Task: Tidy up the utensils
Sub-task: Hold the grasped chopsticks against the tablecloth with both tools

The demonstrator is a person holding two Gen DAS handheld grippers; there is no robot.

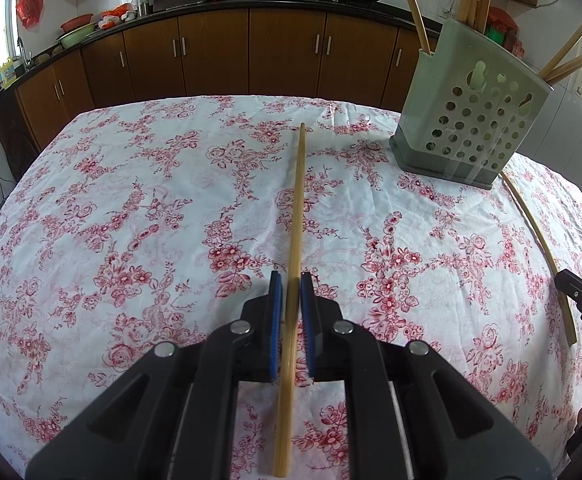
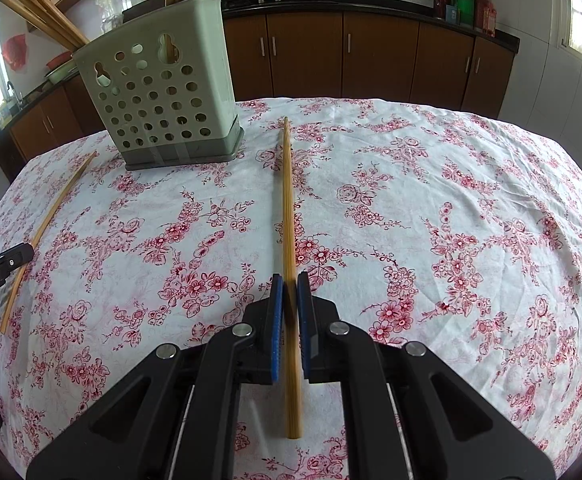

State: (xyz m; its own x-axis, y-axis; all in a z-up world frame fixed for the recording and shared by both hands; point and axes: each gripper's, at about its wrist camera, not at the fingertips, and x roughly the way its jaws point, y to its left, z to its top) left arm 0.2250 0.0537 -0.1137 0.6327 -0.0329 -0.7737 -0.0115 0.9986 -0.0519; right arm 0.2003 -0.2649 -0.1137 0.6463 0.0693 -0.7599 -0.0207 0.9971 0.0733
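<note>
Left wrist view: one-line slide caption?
Left tongs shut on a chopstick over the floral tablecloth, perforated holder beyond.

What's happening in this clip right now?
A person holds a tool in each hand over a floral tablecloth. The left tool is shut on one bamboo chopstick; the right tool is shut on another chopstick. The perforated green utensil holder between them already has several chopsticks standing in it.

Your work surface is a table (image 1: 91,200) covered by a white cloth printed with red flowers. Standing directly on it, toward the far edge, is a perforated pale-green utensil holder (image 1: 475,120) on a grey base.
</note>
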